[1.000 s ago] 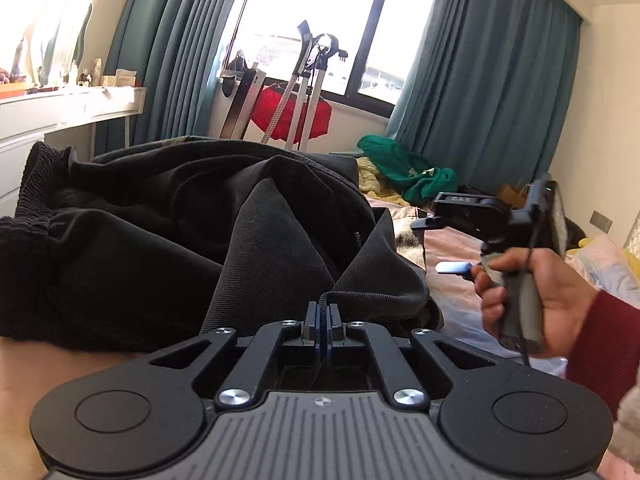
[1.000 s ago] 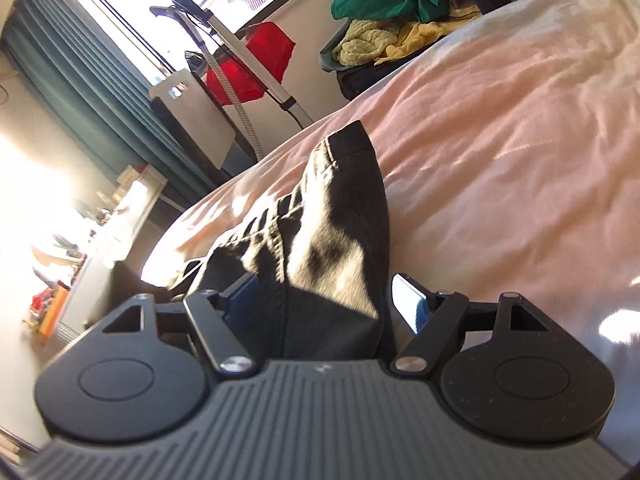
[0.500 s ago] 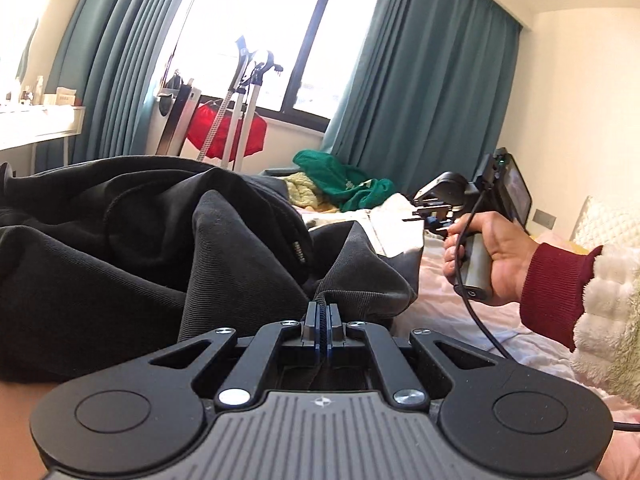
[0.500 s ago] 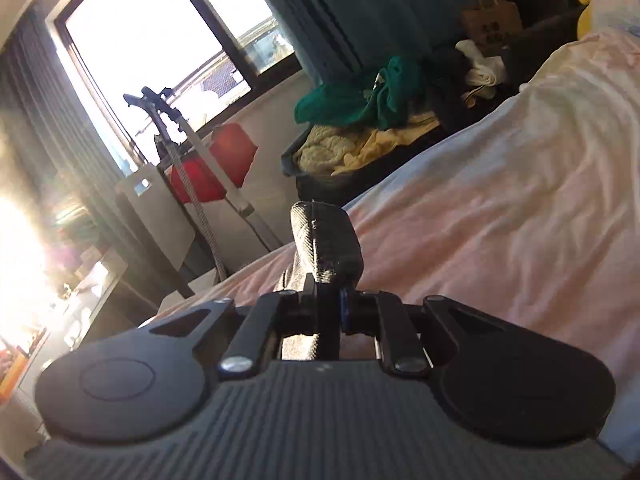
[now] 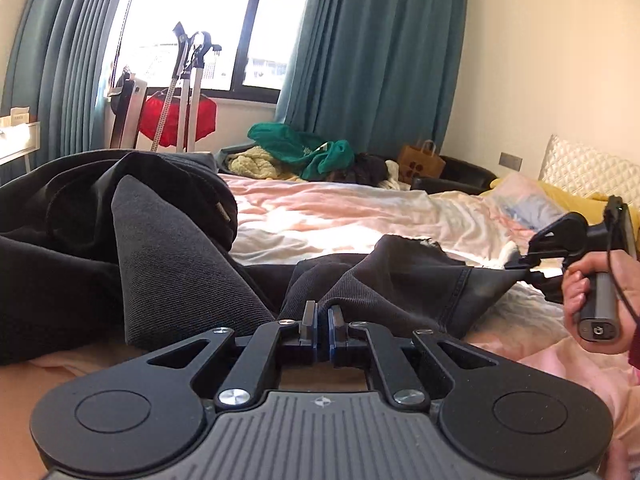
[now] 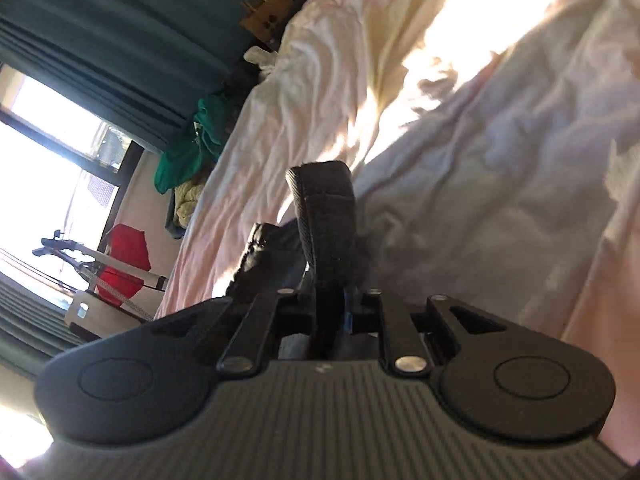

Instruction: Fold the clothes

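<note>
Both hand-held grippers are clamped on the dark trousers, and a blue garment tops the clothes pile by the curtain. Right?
Not quite: the garment topping that pile is green, as the left wrist view shows. Both the left hand-held gripper and the right hand-held gripper are clamped on the dark trousers.

The right gripper (image 6: pixel 332 304) has a fold of dark garment (image 6: pixel 326 216) between its pads, the cloth standing up past the fingertips; its jaws are opening slightly. Beyond lies the bed (image 6: pixel 460 128), covered in rumpled pink and white bedding with sunlit patches. At the left are teal curtains (image 6: pixel 120 40), a bright window (image 6: pixel 44 160), a green cloth heap (image 6: pixel 188 152) and a red object (image 6: pixel 126 260).
</note>
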A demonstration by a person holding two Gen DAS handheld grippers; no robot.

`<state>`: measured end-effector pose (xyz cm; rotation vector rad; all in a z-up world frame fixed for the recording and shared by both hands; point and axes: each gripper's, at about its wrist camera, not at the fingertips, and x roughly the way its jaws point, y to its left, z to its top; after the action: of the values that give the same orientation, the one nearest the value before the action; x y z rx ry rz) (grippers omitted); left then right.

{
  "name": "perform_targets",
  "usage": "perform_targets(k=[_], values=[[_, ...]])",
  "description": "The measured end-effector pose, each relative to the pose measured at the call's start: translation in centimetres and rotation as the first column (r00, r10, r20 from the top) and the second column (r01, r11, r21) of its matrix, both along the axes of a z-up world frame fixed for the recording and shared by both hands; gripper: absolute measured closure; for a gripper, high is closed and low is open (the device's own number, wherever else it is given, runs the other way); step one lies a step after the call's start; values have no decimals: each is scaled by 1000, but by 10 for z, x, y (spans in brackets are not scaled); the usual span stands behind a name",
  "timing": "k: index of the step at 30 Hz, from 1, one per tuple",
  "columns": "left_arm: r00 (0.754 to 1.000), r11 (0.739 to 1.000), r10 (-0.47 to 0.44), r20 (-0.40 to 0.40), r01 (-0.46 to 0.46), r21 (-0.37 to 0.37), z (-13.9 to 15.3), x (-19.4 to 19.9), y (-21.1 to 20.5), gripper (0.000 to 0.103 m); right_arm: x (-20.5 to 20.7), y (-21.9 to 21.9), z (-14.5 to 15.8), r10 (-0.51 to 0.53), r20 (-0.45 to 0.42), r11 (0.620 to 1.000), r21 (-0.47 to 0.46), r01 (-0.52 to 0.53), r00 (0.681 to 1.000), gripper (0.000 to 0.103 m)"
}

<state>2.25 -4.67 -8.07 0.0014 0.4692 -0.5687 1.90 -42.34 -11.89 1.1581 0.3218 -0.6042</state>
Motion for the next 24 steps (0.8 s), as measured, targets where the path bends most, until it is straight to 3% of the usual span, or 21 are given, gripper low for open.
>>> perform_targets(k=[2,6,9,13,19,24], values=[[1000,999,21,-15,-21,27,-2,-2,-1,98,-12,6,-4,-6,0,1000,29,6,1000,82],[1000,997,28,9,-29,75,-5,-10,-5,96,-27,18,6,-10,6,1000,5,10,1000,63],[999,993,32,27,-35,111,-9,-17,-8,96,-32,28,20,-2,33,999,-47,4,999,46],[999,991,28,42,-33,128,-9,-20,-9,96,-13,37,34,102,36,986,-138,-96,994,34],[998,990,23,54,-31,137,-9,-22,-11,96,38,44,22,231,-78,945,-219,-242,970,34],[998,992,19,59,-27,127,-8,-23,-10,96,70,38,-1,291,-238,904,-248,-348,926,36]])
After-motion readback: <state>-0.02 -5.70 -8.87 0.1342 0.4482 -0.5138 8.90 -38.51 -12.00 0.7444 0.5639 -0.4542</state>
